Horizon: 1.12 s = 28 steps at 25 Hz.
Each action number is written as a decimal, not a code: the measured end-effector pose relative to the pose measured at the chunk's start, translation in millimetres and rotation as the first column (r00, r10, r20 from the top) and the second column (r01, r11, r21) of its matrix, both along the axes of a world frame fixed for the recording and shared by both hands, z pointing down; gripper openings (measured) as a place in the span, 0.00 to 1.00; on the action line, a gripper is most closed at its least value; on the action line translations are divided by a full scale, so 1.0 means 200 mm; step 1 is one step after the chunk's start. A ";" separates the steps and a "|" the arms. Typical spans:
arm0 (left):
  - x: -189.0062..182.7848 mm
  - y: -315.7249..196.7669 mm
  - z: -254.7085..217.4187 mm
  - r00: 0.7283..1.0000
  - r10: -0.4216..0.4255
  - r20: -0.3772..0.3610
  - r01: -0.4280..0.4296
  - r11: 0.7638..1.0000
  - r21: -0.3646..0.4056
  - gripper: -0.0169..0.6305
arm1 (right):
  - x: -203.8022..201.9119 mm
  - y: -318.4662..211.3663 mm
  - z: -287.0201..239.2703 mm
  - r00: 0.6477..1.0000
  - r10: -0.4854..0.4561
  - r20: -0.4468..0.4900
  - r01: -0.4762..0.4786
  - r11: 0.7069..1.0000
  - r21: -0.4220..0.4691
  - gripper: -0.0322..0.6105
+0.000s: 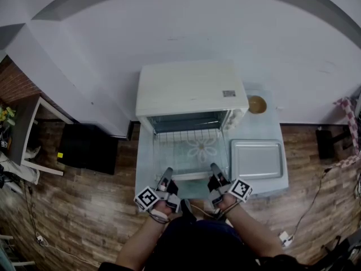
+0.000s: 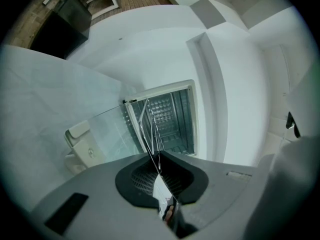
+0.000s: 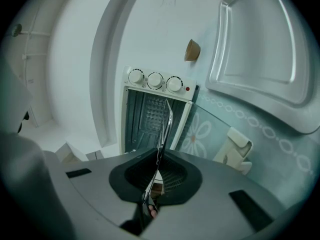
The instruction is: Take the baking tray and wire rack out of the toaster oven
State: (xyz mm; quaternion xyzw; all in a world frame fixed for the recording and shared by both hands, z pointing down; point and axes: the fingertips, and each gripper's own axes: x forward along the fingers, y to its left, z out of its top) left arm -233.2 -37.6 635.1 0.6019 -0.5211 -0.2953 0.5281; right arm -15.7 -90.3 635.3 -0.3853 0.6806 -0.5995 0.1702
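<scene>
Both forearms reach forward, side by side. Nearly level, the left gripper (image 1: 167, 174) and right gripper (image 1: 215, 171) each clamp the front edge of the thin metal wire rack (image 1: 189, 145).

Rear of wire rack (image 1: 187, 136) is hidden inside toaster oven (image 1: 192, 89).

You're working in a plain room fitted out as a small home-kitchen corner. Just ahead of your left tool (image 1: 167, 174) and right tool (image 1: 215, 169), a white toaster oven (image 1: 192, 89) stands open with its wire rack (image 1: 189, 136) showing, on a pale surface (image 1: 271, 186) set against a bare white wall (image 1: 225, 27). A baking tray (image 1: 256, 158) lies just right of the right tool. Well left of the left tool you have wood-plank floor (image 1: 84, 208), a strip of brick wall (image 1: 17, 83), a black cabinet (image 1: 87, 147) and a white-framed side table (image 1: 25, 126), with loose cables (image 1: 34, 230) trailing across the planks.
</scene>
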 end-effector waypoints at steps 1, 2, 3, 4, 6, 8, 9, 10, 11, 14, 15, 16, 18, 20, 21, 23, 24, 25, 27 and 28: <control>0.00 0.02 0.00 1.000 0.000 0.001 0.000 1.000 -0.003 0.04 | 0.01 0.01 0.00 1.000 -0.004 -0.003 0.004 1.000 -0.004 0.07; 0.01 0.04 0.00 1.000 0.000 0.004 0.000 1.000 -0.010 0.04 | 0.01 0.03 0.00 1.000 -0.009 -0.004 0.009 1.000 -0.009 0.07; 0.01 0.06 0.01 1.000 -0.002 0.010 0.002 1.000 -0.022 0.04 | 0.02 0.04 0.00 1.000 -0.013 -0.002 0.013 1.000 -0.014 0.07; 0.01 0.09 0.01 1.000 -0.002 0.018 0.003 1.000 -0.031 0.04 | 0.02 0.06 0.00 1.000 -0.018 0.001 0.018 1.000 -0.019 0.07; 0.03 0.11 0.00 1.000 0.002 0.023 -0.002 1.000 -0.011 0.04 | 0.02 0.07 -0.04 0.999 -0.042 0.011 0.042 0.999 0.020 0.07; 0.08 0.11 -0.05 1.000 0.014 -0.008 -0.014 0.999 0.051 0.04 | 0.02 0.05 -0.13 0.995 -0.098 0.010 0.095 0.982 0.164 0.07; 0.11 0.11 -0.07 1.000 0.021 -0.019 -0.020 0.997 0.072 0.04 | 0.04 0.06 -0.13 0.995 -0.099 0.007 0.097 0.982 0.160 0.07; 0.13 0.12 -0.09 0.999 0.028 -0.027 -0.026 0.996 0.085 0.04 | 0.07 0.10 -0.09 0.997 -0.078 0.005 0.077 0.993 0.088 0.07; 0.15 0.13 -0.10 0.999 0.033 -0.026 -0.030 0.996 0.083 0.04 | 0.10 0.12 -0.06 0.998 -0.061 0.004 0.061 0.998 0.029 0.07; 0.23 0.14 -0.12 0.998 0.046 -0.040 -0.041 0.994 0.104 0.04 | 0.16 0.14 -0.08 0.997 -0.076 0.001 0.075 0.995 0.059 0.07; 0.25 0.15 -0.11 0.998 0.045 -0.034 -0.042 0.995 0.093 0.04 | 0.18 0.13 -0.09 0.996 -0.084 0.002 0.084 0.993 0.088 0.07; 0.27 0.16 -0.10 0.999 0.044 -0.028 -0.041 0.996 0.082 0.04 | 0.19 0.12 -0.13 0.995 -0.101 0.007 0.099 0.985 0.143 0.07; 0.35 0.15 -0.12 0.997 0.054 -0.054 -0.047 0.992 0.118 0.04 | 0.24 0.12 -0.15 0.994 -0.109 0.012 0.106 0.979 0.173 0.07; 0.41 0.16 -0.10 0.997 0.056 -0.043 -0.052 0.994 0.091 0.04 | 0.30 0.09 -0.19 0.991 -0.133 -0.004 0.130 0.959 0.252 0.07; 0.44 0.16 -0.08 0.998 0.057 -0.029 -0.055 0.997 0.063 0.04 | 0.34 0.09 -0.18 0.991 -0.132 -0.013 0.131 0.956 0.262 0.07; 0.52 0.16 -0.07 0.997 0.070 -0.027 -0.068 0.996 0.058 0.04 | 0.45 0.13 -0.11 0.997 -0.080 -0.015 0.082 0.985 0.149 0.07; 0.56 0.15 -0.07 0.996 0.079 -0.030 -0.077 0.995 0.069 0.04 | 0.51 0.16 -0.06 0.999 -0.048 -0.013 0.049 0.996 0.073 0.07; 0.62 0.13 -0.10 0.995 0.095 -0.044 -0.090 0.990 0.110 0.04 | 0.56 0.16 -0.06 0.999 -0.040 -0.013 0.041 0.997 0.071 0.07; 0.72 0.09 -0.13 0.991 0.124 -0.053 -0.114 0.980 0.161 0.04 | 0.63 0.12 -0.13 0.997 -0.072 -0.020 0.074 0.975 0.211 0.07; 0.76 0.09 -0.10 0.991 0.126 -0.041 -0.119 0.985 0.127 0.04 | 0.67 0.10 -0.14 0.997 -0.076 -0.026 0.080 0.965 0.250 0.07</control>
